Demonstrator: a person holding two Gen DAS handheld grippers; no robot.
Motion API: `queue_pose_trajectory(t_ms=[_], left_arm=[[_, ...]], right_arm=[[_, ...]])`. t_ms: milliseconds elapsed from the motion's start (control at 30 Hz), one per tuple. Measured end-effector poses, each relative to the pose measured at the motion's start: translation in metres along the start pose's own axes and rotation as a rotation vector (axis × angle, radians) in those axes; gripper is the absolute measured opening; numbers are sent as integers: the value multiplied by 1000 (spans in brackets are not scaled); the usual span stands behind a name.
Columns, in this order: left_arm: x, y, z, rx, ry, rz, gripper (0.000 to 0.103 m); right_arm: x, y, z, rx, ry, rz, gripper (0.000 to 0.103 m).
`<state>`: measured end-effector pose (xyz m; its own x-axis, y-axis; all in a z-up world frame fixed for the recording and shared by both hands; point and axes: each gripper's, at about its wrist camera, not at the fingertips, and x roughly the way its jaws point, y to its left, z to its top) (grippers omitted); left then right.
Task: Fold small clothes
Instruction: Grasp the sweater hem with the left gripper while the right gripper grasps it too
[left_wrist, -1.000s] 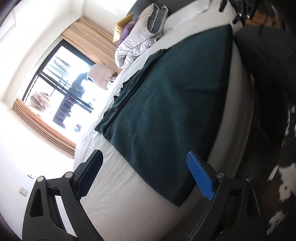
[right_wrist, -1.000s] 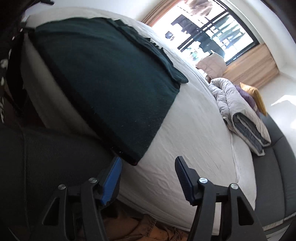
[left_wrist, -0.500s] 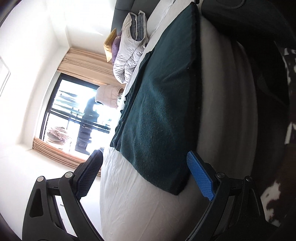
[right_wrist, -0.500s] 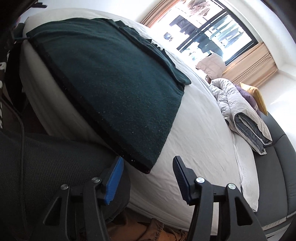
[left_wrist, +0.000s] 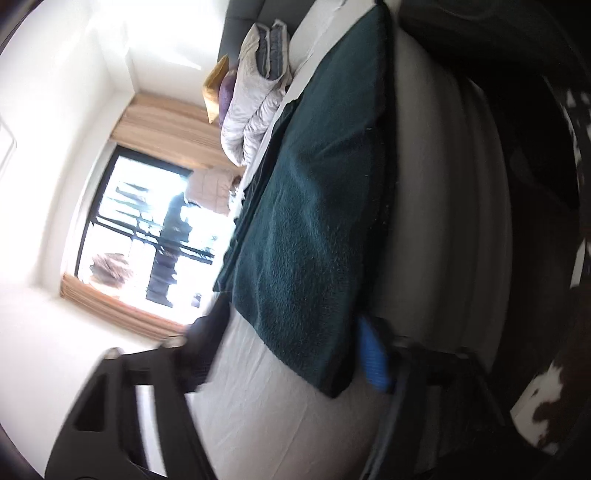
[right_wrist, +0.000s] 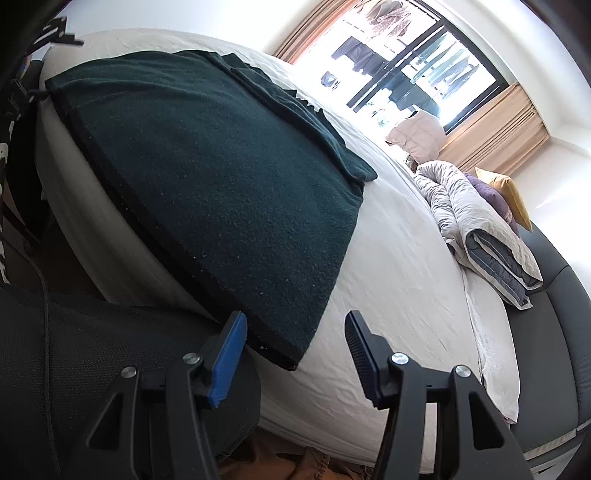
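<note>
A dark green fleece garment (right_wrist: 221, 177) lies flat on the white bed (right_wrist: 399, 280), its black-trimmed hem along the bed's near edge. In the right wrist view, my right gripper (right_wrist: 295, 354) stands open, with one hem corner (right_wrist: 288, 358) between its fingers and neither pad pressing on it. The left wrist view is blurred by motion. There the garment (left_wrist: 310, 229) runs away from the camera, and its other hem corner (left_wrist: 332, 380) sits between the jaws of my left gripper (left_wrist: 291, 354). Those jaws are closing. The blue pad (left_wrist: 373, 365) is next to the cloth, and the other finger stands apart from it.
A folded grey-white duvet (right_wrist: 480, 229) and yellow and purple pillows (right_wrist: 502, 195) lie at the bed's far end by a dark headboard (right_wrist: 554, 332). A big window (right_wrist: 413, 66) with tan curtains is behind. Dark mesh fabric (right_wrist: 92, 332) and brown cloth (right_wrist: 295, 461) lie below the bed edge.
My left gripper rolled and sank to the bed edge, and its jaws narrowed around the garment's corner. My right gripper edged closer to the other corner, with its jaws barely changed.
</note>
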<state>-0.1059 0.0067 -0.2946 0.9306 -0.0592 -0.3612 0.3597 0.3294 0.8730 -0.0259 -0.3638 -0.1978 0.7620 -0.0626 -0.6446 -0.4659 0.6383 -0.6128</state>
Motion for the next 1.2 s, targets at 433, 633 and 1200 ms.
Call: queue_pose_trajectory(t_ms=[433, 633, 1200], left_arm=[[10, 77, 18, -285, 30, -124, 4], [15, 133, 36, -511, 18, -181, 4], [27, 223, 56, -734, -18, -166, 3]], right_arm=[[-10, 14, -3, -99, -18, -16, 57], [-10, 35, 3, -210, -33, -34, 57], [11, 42, 18, -227, 41, -47, 40]])
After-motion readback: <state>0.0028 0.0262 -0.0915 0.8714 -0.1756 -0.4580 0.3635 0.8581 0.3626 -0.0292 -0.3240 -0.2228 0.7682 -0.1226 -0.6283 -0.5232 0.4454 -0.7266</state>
